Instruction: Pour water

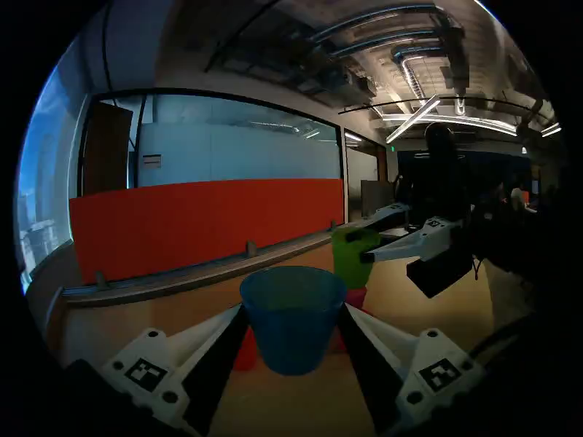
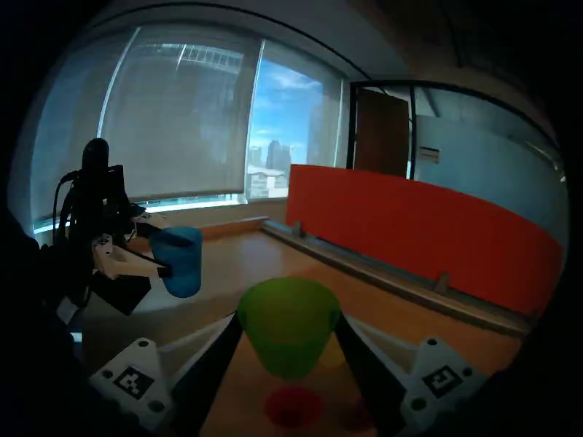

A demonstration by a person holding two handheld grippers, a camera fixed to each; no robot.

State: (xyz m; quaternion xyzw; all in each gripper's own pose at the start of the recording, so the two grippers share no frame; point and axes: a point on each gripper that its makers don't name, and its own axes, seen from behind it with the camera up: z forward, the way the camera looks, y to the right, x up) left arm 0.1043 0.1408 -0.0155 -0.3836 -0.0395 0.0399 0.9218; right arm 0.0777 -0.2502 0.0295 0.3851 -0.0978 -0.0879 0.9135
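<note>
In the left gripper view my left gripper (image 1: 293, 328) is shut on a translucent blue cup (image 1: 293, 317), held upright above the wooden table; it looks to hold some liquid. Farther off to the right, my right gripper (image 1: 357, 247) holds a green cup (image 1: 354, 255). In the right gripper view that green cup (image 2: 289, 324) sits upright between the fingers of my right gripper (image 2: 289, 331), which is shut on it. The left gripper (image 2: 164, 269) with the blue cup (image 2: 178, 261) appears at the left, raised off the table.
A wooden table (image 2: 240, 269) lies below both cups, with red cups (image 2: 293, 406) standing on it under the green one. An orange divider panel (image 1: 204, 218) runs along the table's far edge. Windows (image 2: 182, 116) are beyond.
</note>
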